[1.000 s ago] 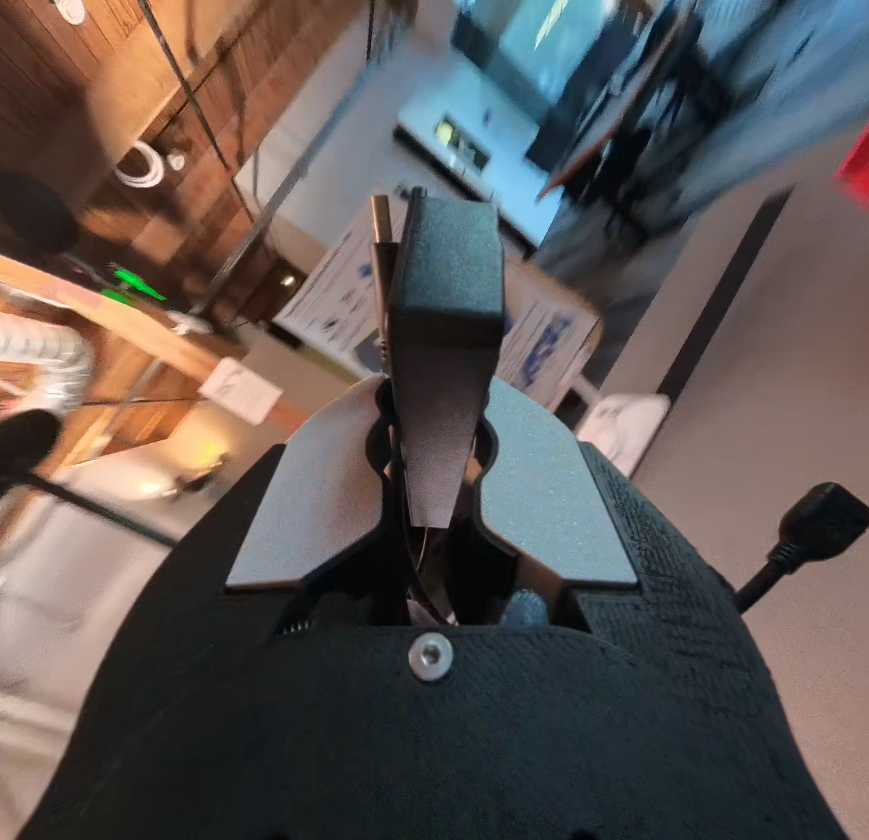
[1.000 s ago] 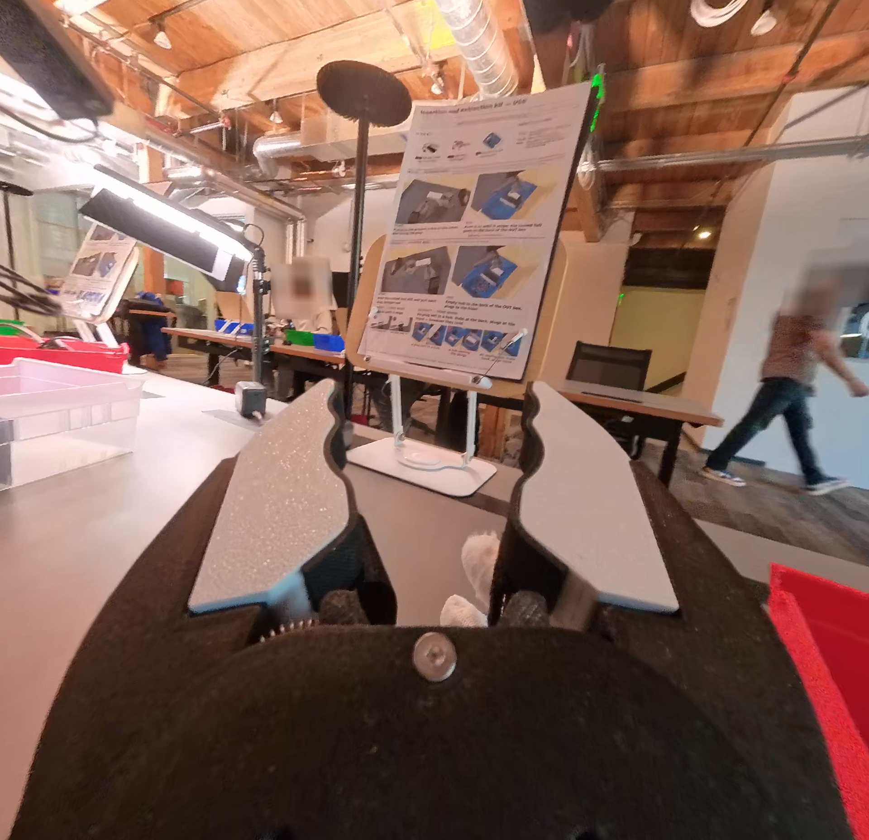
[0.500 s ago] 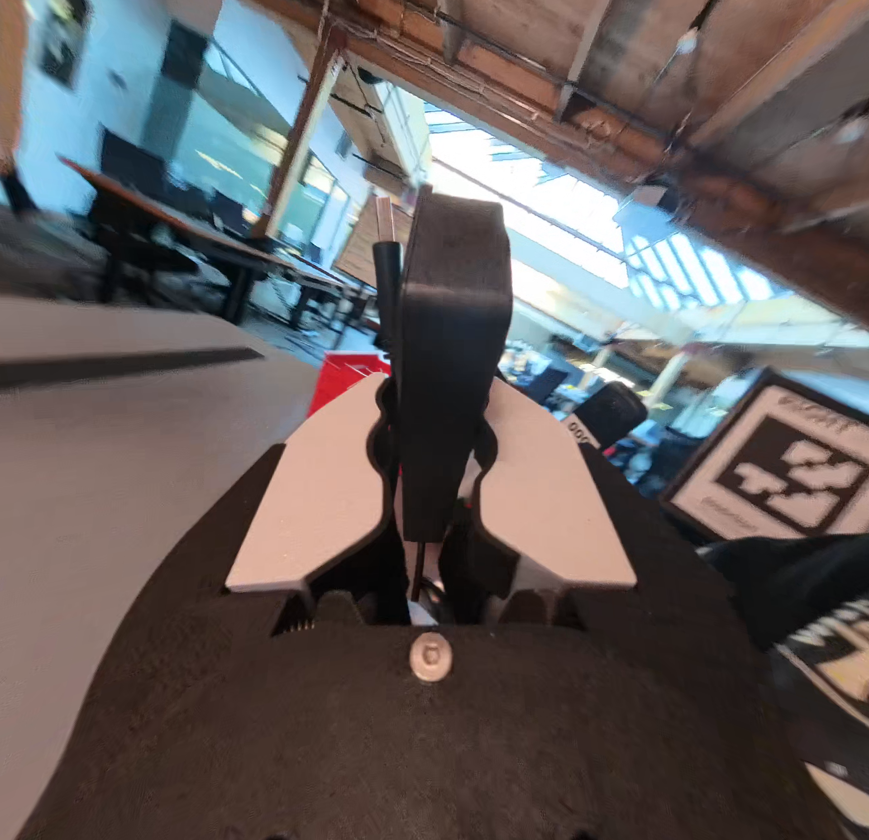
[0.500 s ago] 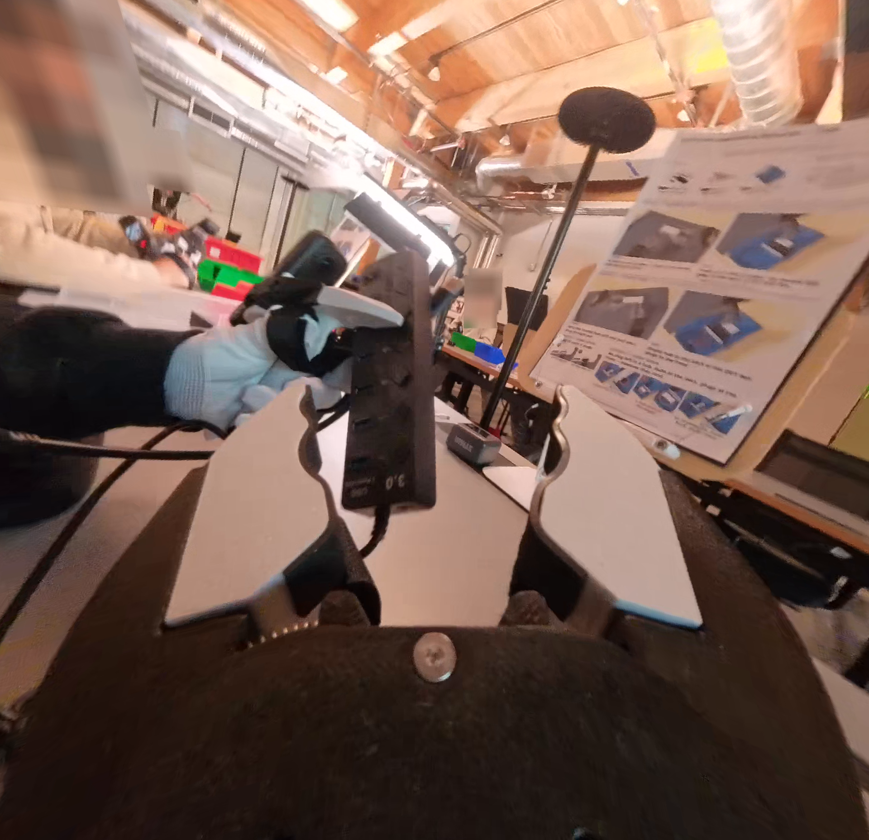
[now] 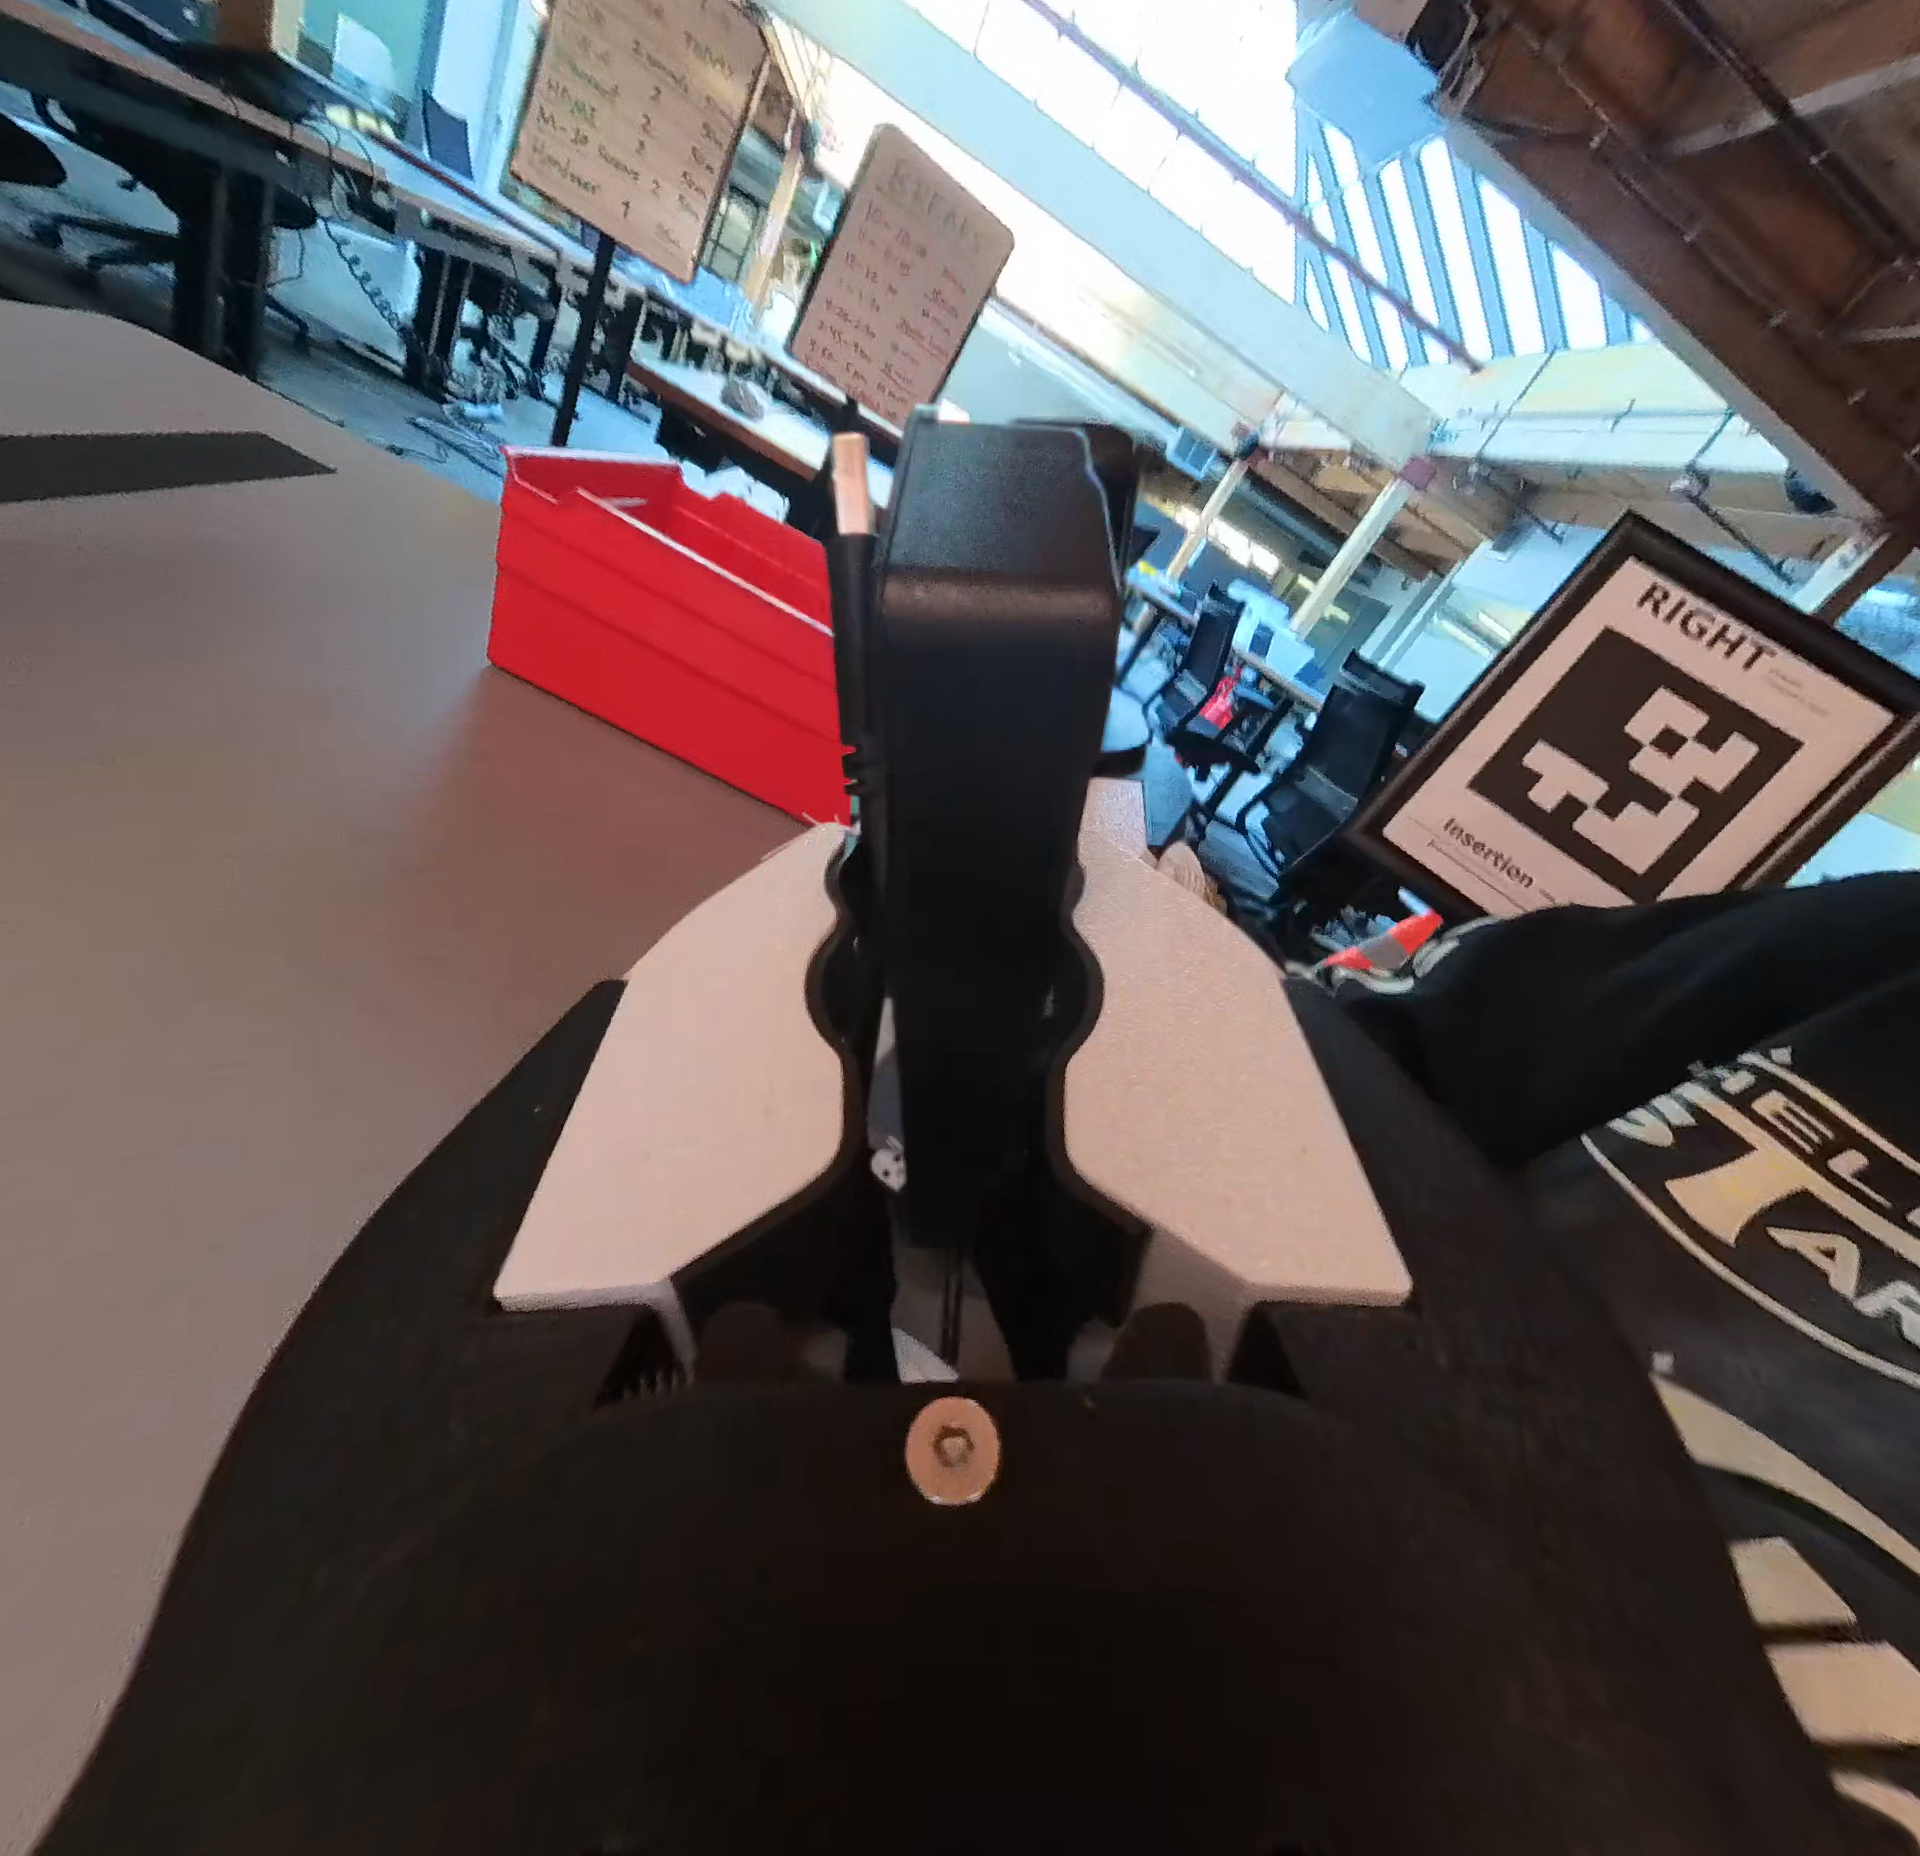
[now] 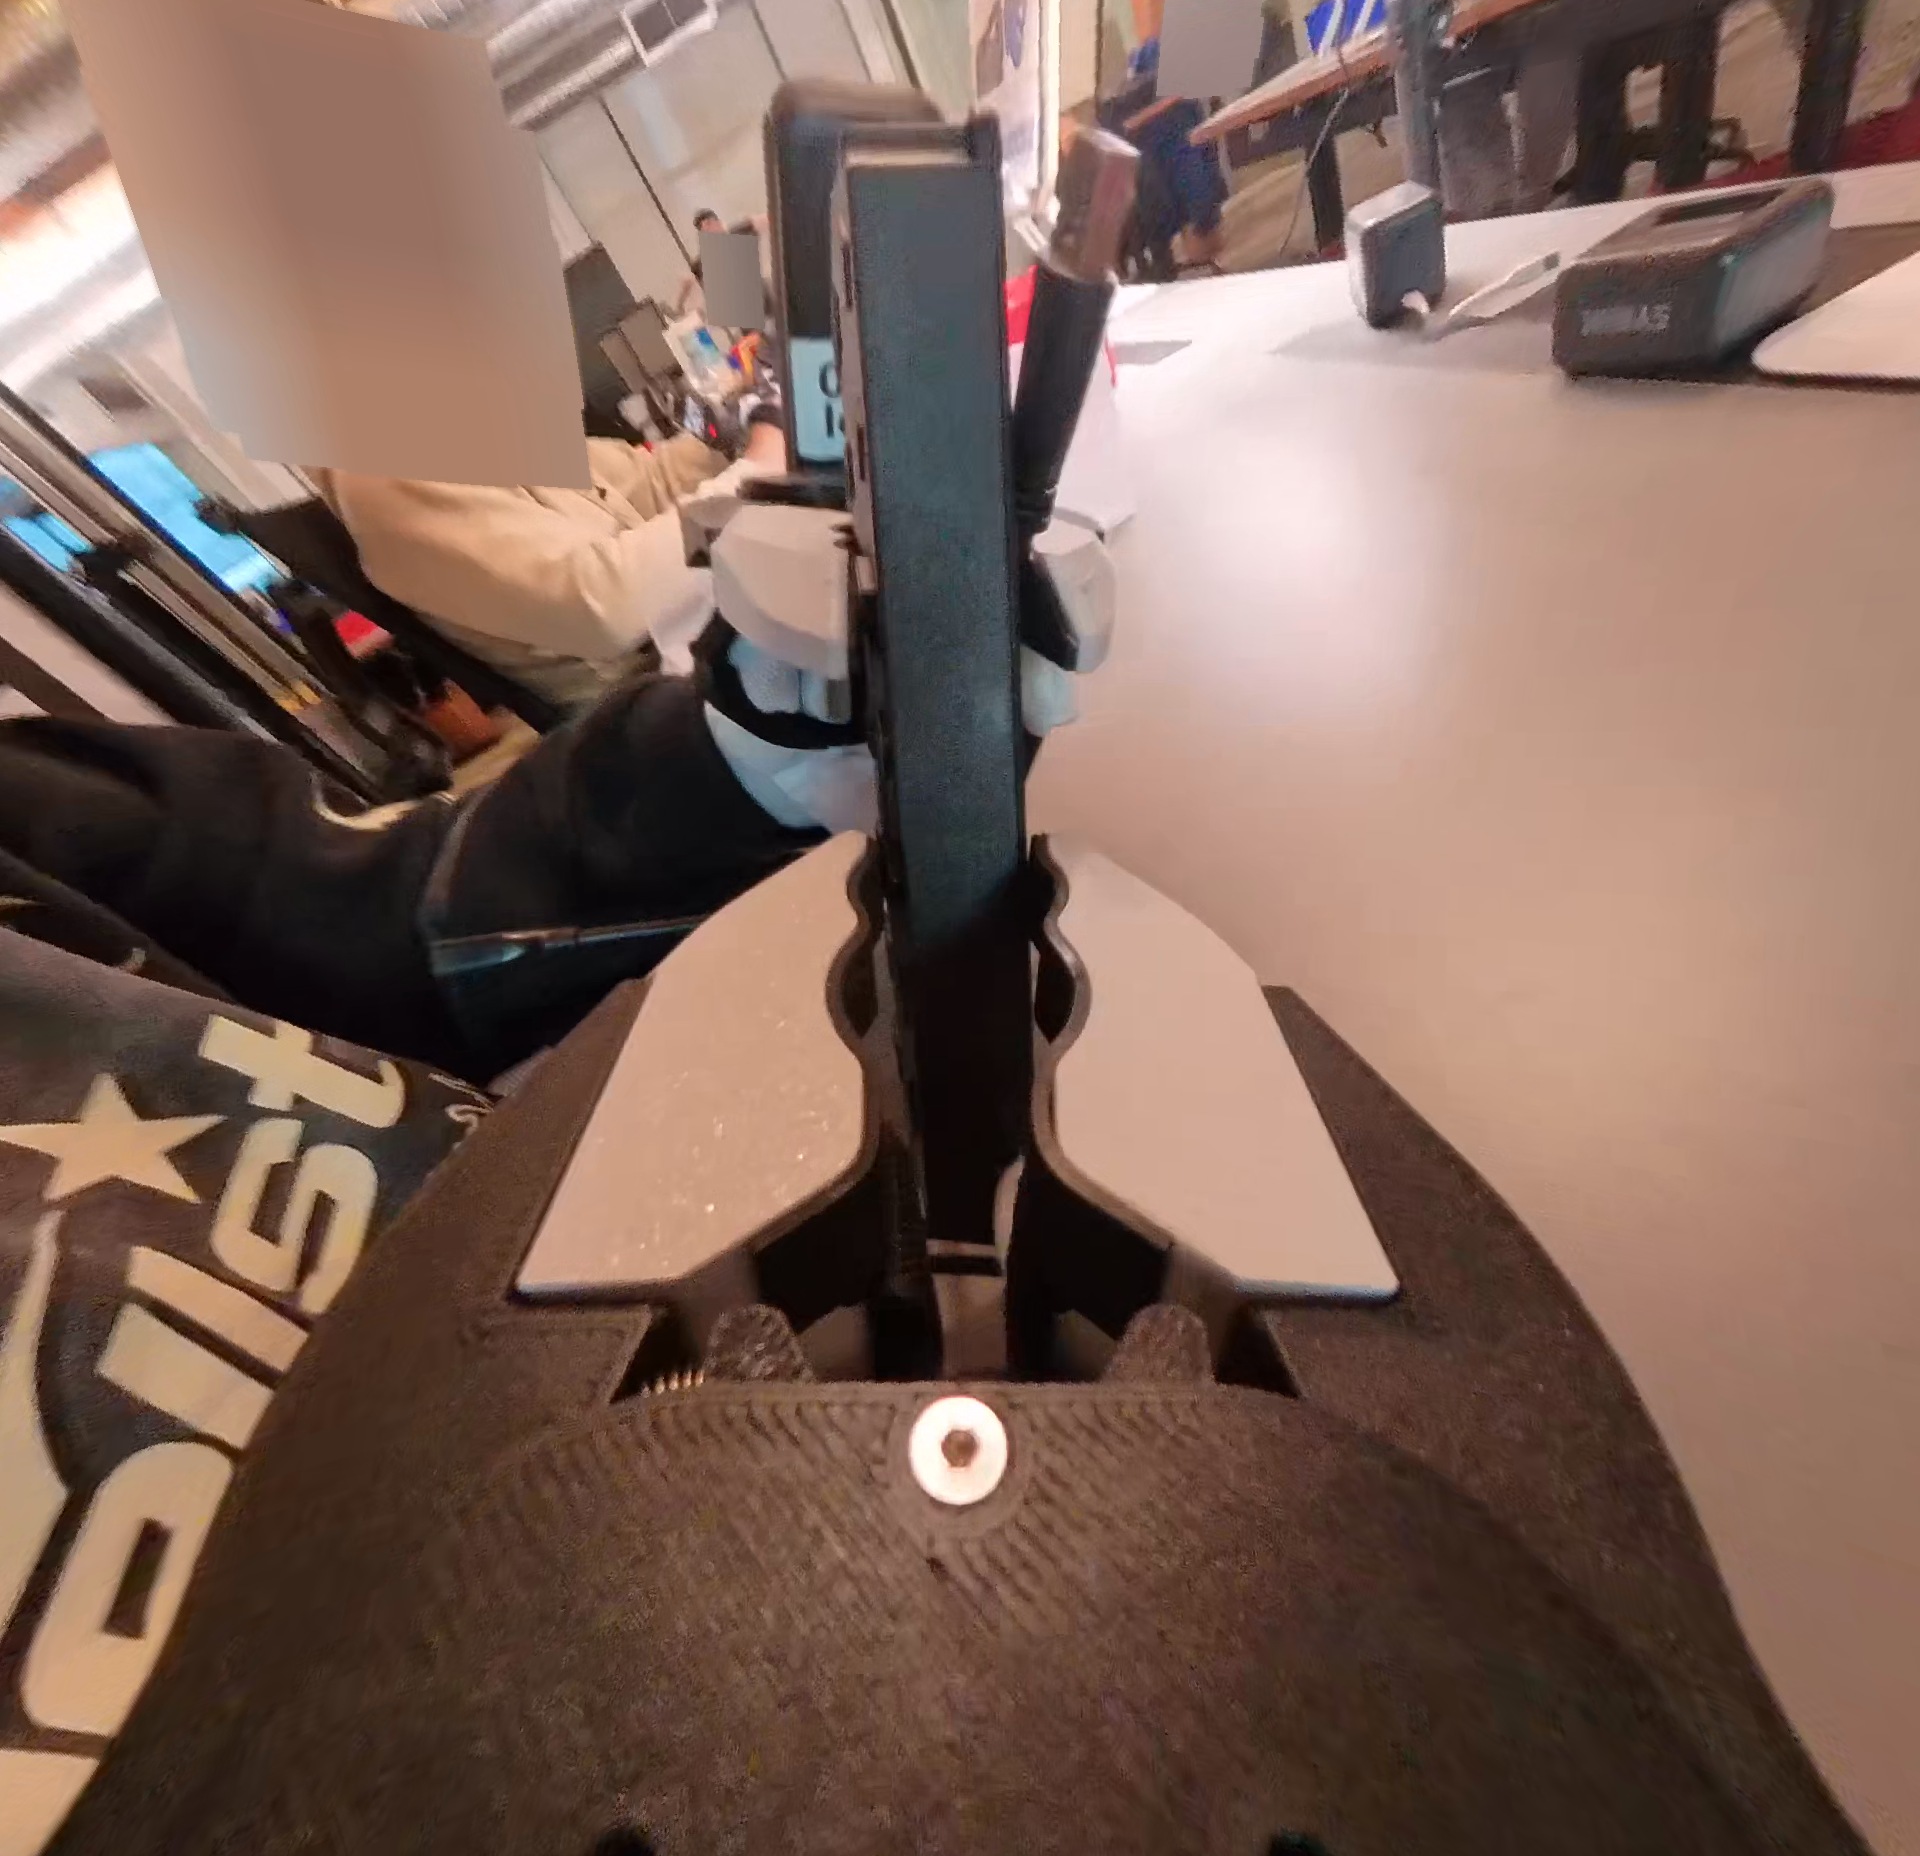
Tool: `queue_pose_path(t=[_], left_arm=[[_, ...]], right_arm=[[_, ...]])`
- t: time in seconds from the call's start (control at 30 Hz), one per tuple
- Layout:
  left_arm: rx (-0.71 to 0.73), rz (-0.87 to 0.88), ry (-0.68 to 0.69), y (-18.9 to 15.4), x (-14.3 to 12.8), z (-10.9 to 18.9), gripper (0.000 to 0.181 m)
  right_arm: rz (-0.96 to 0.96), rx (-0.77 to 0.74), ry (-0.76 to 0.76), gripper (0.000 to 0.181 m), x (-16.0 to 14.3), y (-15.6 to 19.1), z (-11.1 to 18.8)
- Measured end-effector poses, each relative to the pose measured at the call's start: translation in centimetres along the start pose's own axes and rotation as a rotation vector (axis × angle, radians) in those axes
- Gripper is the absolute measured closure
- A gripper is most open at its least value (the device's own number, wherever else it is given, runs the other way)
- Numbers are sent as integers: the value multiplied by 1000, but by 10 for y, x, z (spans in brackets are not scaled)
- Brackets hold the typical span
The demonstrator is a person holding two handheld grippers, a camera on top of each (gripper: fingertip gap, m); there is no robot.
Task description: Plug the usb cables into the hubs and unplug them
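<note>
USB hub held between both grippers, above the grey table

The black hub (image 6: 951,601) is clamped at opposite ends by the left gripper (image 5: 961,876) and right gripper (image 6: 956,871), both closed on it. Beside the hub, a USB plug (image 5: 850,487) stands unplugged. The hub is judged rigid, light and smooth-sided; the flat faces are best gripped, ports left clear.

A pale grey table (image 6: 1455,663) stretches away under daylight. On its far right side sit a dark box-shaped device (image 6: 1688,279), a small grey adapter (image 6: 1395,258) to its left, and the white edge of a stand base (image 6: 1849,336) at the right margin. In the left wrist view, the table (image 5: 260,767) carries stacked red bins (image 5: 665,627) toward its far edge.
</note>
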State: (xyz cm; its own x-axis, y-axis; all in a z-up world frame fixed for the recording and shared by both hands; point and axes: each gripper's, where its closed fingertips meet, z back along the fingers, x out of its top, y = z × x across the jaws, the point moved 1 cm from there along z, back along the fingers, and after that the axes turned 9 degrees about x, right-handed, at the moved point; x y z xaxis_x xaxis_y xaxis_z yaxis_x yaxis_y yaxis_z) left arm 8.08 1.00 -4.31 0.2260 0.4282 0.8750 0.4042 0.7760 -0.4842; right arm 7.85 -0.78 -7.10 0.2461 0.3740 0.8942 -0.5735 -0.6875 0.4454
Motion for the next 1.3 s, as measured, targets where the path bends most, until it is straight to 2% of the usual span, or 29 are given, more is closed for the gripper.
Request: queue_pose_path(t=[0.03,0.1,0.2,0.27,0.3,0.33,0.4,0.47,0.57,0.67,0.8,0.97,1.0,1.03,1.07,1.17,1.23,1.3], left_arm=[[2,8,-35,1,4,0,143],[-2,11,-80,3,9,3,131],[-10,-82,3,4,-3,2,127],[-29,-104,32,-1,-10,-4,126],[-51,-97,25,-6,-11,-6,128],[-66,-95,25,-9,-12,-6,143],[-86,-112,31,-12,-11,-2,155],[-89,-128,73,-12,-12,1,156],[-92,-132,166,-9,-22,4,156],[-159,-125,275,-15,-39,4,155],[-200,-137,387,-26,-55,1,155],[-217,-168,442,-33,-62,2,155],[-221,-167,446,-34,-63,1,154],[-223,-161,445,-34,-64,0,154],[-224,-155,448,-34,-65,-1,154],[-217,-89,398,-32,-61,-7,154],[-226,-70,409,-31,-66,-9,140],[-214,-80,424,-28,-74,-14,136]], right_arm=[[-10,12,-33,155,4,1,2],[-23,32,-115,156,15,3,7],[-45,47,-225,155,28,2,17],[-31,30,-213,155,26,1,15],[-23,29,-198,155,24,2,12],[-18,43,-182,155,21,4,9],[-8,63,-176,155,21,7,8],[-11,91,-209,154,27,10,10],[8,127,-410,141,52,16,26],[66,85,-568,129,70,14,45],[151,24,-550,109,72,17,46],[39,183,-357,121,50,30,20],[24,228,-313,128,45,36,16],[18,247,-265,147,39,38,12],[15,219,-229,155,34,35,10],[50,167,-245,156,38,30,18],[42,161,-364,157,51,29,29],[42,142,-463,157,61,25,41]])
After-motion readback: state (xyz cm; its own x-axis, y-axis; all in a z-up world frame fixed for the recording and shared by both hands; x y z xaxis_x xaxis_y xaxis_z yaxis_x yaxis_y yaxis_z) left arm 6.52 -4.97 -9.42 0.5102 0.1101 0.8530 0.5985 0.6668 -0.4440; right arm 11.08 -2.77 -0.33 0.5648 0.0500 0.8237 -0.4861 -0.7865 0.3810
